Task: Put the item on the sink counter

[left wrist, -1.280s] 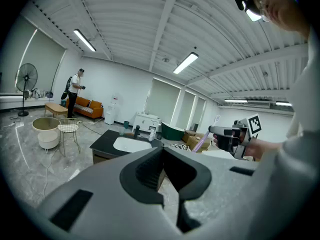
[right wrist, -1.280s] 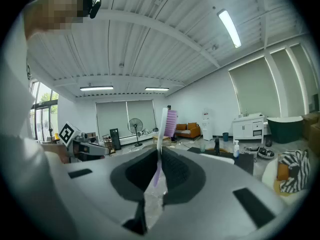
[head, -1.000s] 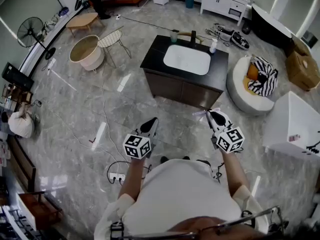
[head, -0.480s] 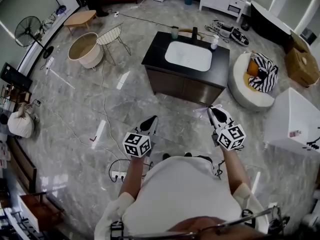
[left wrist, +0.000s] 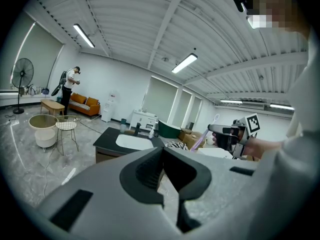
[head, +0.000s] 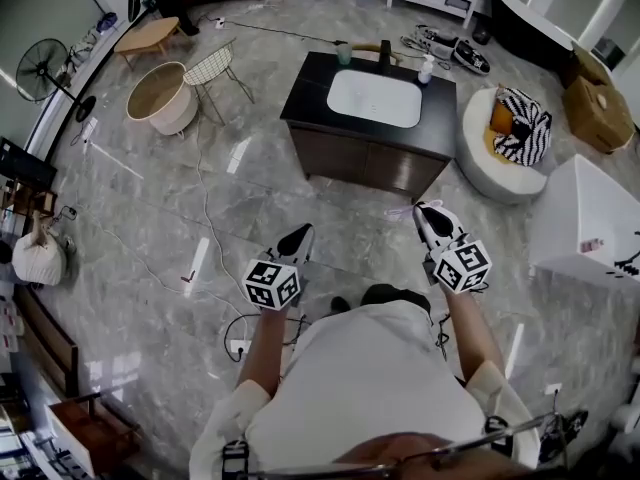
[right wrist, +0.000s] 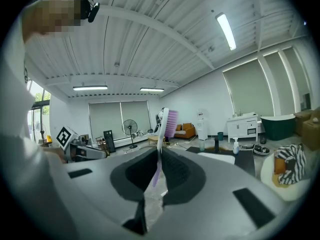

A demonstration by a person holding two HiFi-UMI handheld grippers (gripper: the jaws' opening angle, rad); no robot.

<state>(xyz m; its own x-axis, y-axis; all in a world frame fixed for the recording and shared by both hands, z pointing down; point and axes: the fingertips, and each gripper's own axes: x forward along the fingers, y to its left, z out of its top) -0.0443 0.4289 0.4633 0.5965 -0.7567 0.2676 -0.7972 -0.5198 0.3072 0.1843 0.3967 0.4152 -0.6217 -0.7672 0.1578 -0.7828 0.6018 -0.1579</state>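
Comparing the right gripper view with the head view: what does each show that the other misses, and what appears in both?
Only the right gripper view shows how the right gripper grips: its fingers are shut on an upright toothbrush with purple bristles on top. It also shows the ceiling lights. Only the head view shows the power strip on the floor and the wire chair. Both show the sink counter with its white basin, the soap bottle and the standing fan.

The desk (head: pixel 305 88) stands far ahead on the floor, its sink (head: pixel 372 98) in the middle, a cup (head: pixel 343 54) and bottle (head: pixel 427 68) at its far edge. A wire chair (head: pixel 218 68) and tub (head: pixel 160 96) lie left of it, a pouf (head: pixel 482 173) right. Near, a toothbrush (right wrist: pixel 166 121) sits in the right hand-held gripper (head: pixel 425 210).
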